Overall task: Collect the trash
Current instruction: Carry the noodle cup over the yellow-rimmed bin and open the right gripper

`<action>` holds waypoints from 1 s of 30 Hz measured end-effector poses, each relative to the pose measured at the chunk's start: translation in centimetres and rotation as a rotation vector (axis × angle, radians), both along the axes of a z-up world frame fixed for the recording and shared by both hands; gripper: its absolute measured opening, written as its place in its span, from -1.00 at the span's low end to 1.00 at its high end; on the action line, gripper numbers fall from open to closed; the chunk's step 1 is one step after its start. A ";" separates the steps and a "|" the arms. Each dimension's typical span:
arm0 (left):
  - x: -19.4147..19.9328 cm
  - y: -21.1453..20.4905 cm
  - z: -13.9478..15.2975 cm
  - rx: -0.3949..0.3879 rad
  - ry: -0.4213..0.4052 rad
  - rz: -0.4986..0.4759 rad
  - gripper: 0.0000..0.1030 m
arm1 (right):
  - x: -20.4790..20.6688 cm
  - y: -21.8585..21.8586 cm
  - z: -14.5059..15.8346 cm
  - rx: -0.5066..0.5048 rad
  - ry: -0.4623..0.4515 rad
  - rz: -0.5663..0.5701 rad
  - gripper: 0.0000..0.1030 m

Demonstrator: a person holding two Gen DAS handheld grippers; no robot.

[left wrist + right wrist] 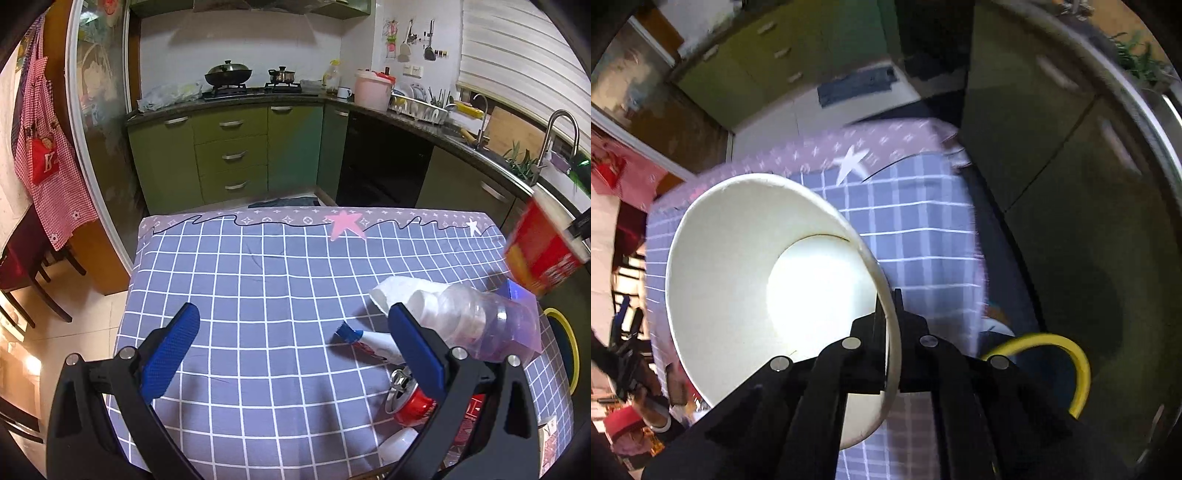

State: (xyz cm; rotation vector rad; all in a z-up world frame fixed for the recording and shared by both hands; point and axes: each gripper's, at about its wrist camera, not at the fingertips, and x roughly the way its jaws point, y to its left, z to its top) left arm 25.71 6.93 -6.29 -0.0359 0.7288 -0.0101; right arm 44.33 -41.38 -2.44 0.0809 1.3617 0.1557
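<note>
In the left wrist view, the left hand-held gripper (291,345) gapes wide and empty over the checked bench (258,280). At lower right lie a bottle (476,317) and can (410,400). The right hand-held gripper (888,317) pinches the paper bowl's (757,280) rim, jaws closed.

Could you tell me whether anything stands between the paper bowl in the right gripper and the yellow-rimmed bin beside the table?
Nothing visible does. The right gripper pinches the paper bowl by its rim over the table's edge; the yellow-rimmed bin opens just beside it.
</note>
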 end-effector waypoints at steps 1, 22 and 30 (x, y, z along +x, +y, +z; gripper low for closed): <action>0.0 -0.1 0.0 -0.001 -0.002 -0.004 0.89 | -0.8 -1.2 1.1 0.001 -0.017 -0.017 -0.93; -4.7 -3.9 4.3 0.055 -0.031 -0.106 0.89 | -10.8 -16.8 -15.6 -0.296 0.201 -0.239 -0.87; -5.6 -5.6 4.9 0.072 -0.011 -0.151 0.89 | -10.1 -15.1 -17.8 -0.344 0.230 -0.214 -0.74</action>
